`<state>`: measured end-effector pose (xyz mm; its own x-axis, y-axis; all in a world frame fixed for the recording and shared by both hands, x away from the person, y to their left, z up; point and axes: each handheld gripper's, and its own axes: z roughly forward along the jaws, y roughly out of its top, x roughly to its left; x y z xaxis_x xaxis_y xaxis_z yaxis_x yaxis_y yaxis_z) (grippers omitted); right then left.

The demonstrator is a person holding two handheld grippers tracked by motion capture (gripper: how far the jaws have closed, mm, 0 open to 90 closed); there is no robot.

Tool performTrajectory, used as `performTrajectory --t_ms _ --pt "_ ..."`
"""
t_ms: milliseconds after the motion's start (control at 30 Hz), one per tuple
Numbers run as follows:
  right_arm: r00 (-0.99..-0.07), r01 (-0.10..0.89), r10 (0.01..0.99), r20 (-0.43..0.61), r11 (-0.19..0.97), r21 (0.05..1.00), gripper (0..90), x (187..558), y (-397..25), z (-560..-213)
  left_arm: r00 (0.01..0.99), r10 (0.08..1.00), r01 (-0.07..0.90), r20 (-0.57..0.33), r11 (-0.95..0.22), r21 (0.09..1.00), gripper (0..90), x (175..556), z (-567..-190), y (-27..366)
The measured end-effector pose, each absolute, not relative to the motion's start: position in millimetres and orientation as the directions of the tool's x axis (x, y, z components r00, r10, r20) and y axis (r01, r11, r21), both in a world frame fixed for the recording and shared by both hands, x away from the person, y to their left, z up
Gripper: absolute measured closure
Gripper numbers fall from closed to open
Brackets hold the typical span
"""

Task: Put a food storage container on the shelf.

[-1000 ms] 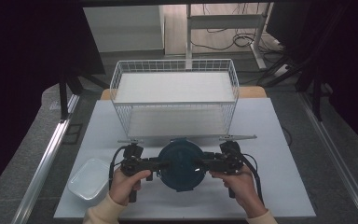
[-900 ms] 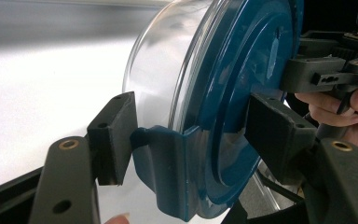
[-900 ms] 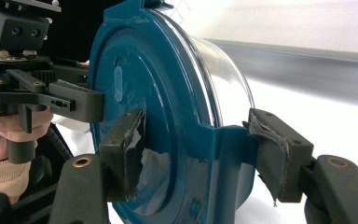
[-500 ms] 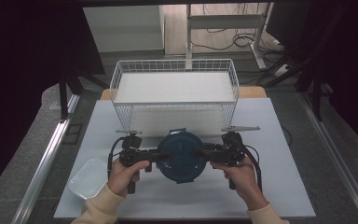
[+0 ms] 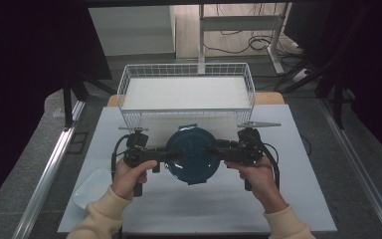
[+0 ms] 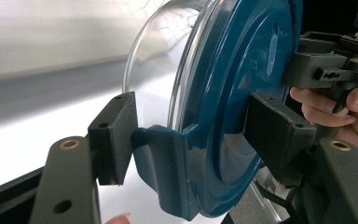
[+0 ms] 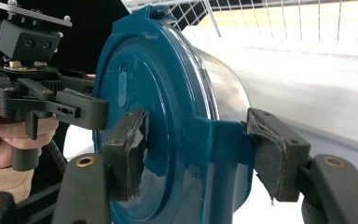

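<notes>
Under the blue lid [image 5: 194,155] the clear bowl [image 7: 223,88] is mostly hidden; my left gripper [image 5: 171,155] and right gripper [image 5: 214,149] clamp its side tabs, now closer to the wire basket [image 5: 186,75].

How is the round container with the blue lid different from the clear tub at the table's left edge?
The round container wears a dark blue lid with latch tabs; the clear tub has no lid and looks colourless. The round container is held between the left hand-held gripper and the right hand-held gripper, one jaw pair at each side; the clear tub lies untouched on the table. The container is round; the tub is rectangular with rounded corners. Both have see-through bodies.
</notes>
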<state>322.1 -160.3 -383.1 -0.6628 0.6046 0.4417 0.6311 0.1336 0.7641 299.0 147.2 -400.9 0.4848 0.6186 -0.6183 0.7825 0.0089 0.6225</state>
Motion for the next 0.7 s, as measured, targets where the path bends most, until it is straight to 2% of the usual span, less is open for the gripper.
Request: performTrajectory --t_ms 700 --pt "-0.693 0.588 0.586 0.419 0.124 0.799 39.8 331.0 -159.1 -347.9 0.513 0.631 0.744 -0.582 0.011 0.668 35.3 309.2 -360.3 151.1"
